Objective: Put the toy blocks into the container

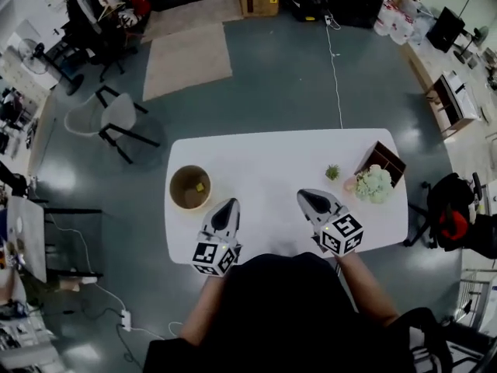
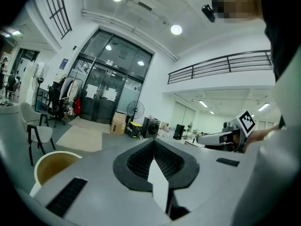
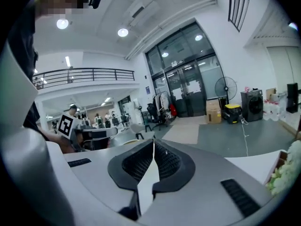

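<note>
The left hand-held gripper [image 2: 154,149] is clenched with nothing in it: in its own view the two black ribbed pads meet along a single seam, set in a smooth grey shell. The right hand-held gripper [image 3: 153,149] is the same, pads pressed together on nothing. Neither touches the counter or anything on it. In the head view both are held above the near edge of the white rectangular counter [image 1: 264,150], left hand-held gripper [image 1: 227,204] and right hand-held gripper [image 1: 303,195] side by side and apart, each ending in a cube of black-and-white square markers close to the person's dark sleeves.

The round tan container with a pale rim [image 1: 190,187] stands on the counter's left part, just beside the left hand-held gripper. A small yellow toy block [image 1: 200,186] lies inside it.

On the counter's right part are a small green potted plant [image 1: 332,172], a bunch of white flowers [image 1: 374,183] and a dark brown wooden box [image 1: 380,162], the flowers lying against the box.

Only the head view shows the block. The left gripper view catches the container [image 2: 51,166] at its lower left, tan inside, and the right hand-held gripper's marker cube [image 2: 247,121] at the right. The right gripper view shows the other marker cube [image 3: 66,125] at the left and the flowers [image 3: 284,173] at the right edge.
</note>
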Tool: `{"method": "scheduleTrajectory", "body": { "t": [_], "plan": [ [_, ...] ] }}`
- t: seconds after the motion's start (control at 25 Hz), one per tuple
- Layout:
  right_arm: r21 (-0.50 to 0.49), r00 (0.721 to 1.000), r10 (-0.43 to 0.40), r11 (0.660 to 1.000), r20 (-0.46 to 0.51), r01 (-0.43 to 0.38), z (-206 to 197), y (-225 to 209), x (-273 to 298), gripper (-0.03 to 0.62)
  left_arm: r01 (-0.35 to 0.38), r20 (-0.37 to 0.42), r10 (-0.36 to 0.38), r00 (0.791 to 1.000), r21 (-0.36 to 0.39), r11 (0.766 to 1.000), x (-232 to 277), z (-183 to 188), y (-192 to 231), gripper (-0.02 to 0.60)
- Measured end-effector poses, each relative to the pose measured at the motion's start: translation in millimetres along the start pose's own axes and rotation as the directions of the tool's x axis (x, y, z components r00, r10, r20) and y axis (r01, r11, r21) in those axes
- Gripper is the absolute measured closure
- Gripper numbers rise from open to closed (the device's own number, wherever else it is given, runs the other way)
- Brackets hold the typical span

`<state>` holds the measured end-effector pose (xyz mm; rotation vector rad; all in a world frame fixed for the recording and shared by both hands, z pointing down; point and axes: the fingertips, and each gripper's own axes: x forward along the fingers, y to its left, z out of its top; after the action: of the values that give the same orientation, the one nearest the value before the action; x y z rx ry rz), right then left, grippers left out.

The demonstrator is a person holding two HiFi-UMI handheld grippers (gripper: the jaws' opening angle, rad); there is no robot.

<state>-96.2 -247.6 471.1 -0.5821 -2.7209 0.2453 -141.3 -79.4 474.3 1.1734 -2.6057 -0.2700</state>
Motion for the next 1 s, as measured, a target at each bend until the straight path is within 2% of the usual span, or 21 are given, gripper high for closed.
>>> {"method": "scheduleTrajectory", "body": {
  "t": [0.2,0.36,0.72,1.0],
  "plan": [
    [-0.037,0.995,-0.099,0.994,0.032,0.1,-1.3,-41.9,-38.6,0.589,-0.004,0.006,0.003,1.0,0.051,0.999,29.9,-4.0,-34.6,0.577],
    [-0.032,0.988,-0.146,0.989,0.048,0.147,-10.5,-59.4,-59.7,0.594,-0.013,-0.005,0.014,1.0,0.048,0.999,41.3,-16.6,-55.9,0.577],
    [-0.042,0.98,-0.192,0.98,0.05,0.194,-25.1,-66.6,-75.6,0.594,-0.03,-0.032,0.032,0.999,0.054,0.998,39.7,-35.9,-74.8,0.577],
    [-0.04,0.986,-0.161,0.986,0.039,0.162,-37.7,-64.8,-77.9,0.594,-0.079,-0.022,0.081,0.996,0.075,0.994,21.2,-39.3,-76.4,0.577]
  ]
}}
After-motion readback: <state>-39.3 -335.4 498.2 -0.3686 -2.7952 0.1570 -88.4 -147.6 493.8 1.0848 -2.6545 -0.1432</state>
